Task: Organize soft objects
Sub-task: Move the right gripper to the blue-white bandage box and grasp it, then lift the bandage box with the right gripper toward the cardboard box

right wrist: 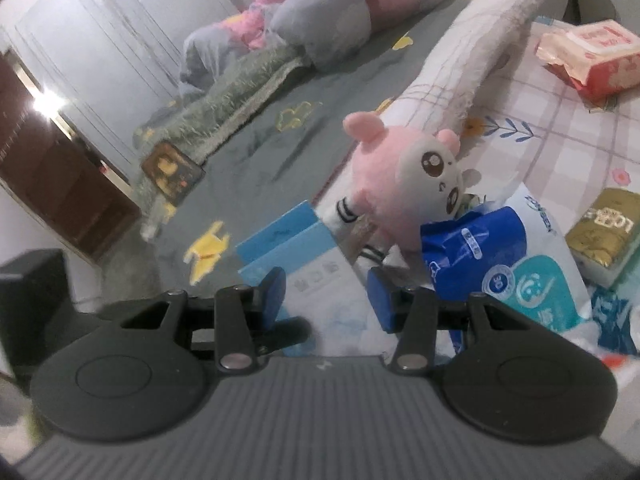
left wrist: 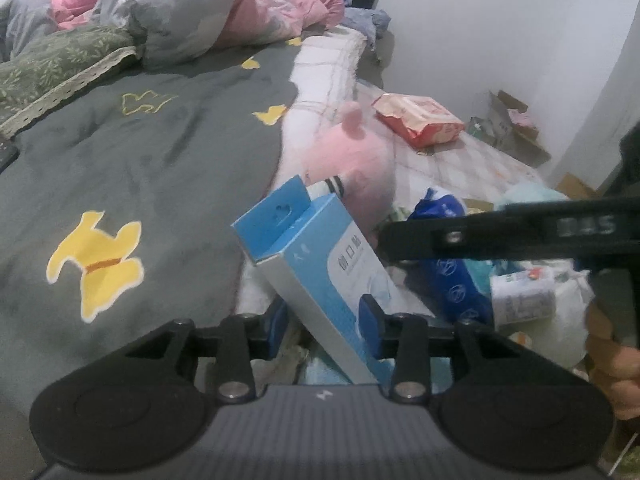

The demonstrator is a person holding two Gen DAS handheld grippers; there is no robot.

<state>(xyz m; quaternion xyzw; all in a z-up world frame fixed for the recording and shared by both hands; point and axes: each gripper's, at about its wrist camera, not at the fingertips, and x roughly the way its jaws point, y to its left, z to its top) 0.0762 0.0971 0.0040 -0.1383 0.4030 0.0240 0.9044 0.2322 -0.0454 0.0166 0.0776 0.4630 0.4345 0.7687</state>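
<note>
My left gripper (left wrist: 326, 322) is shut on a blue and white bandage box (left wrist: 320, 264), held tilted above the bed's edge. The box also shows in the right wrist view (right wrist: 316, 280), between the fingers of my right gripper (right wrist: 332, 298), whose jaws stand apart on either side of it. A pink plush toy (right wrist: 404, 184) with a white face lies just beyond the box, against a white quilt roll (right wrist: 472, 64). It shows from behind in the left wrist view (left wrist: 352, 164). A blue tissue pack (right wrist: 480, 248) lies right of the plush.
A grey blanket (left wrist: 140, 168) with yellow dogs covers the bed on the left. Pink and grey bedding (left wrist: 192, 16) is piled at the head. A red wipes pack (right wrist: 588, 52), a gold package (right wrist: 604, 232) and a white-teal pack (right wrist: 540, 284) lie on the checked sheet. Cardboard boxes (left wrist: 512, 124) stand by the wall.
</note>
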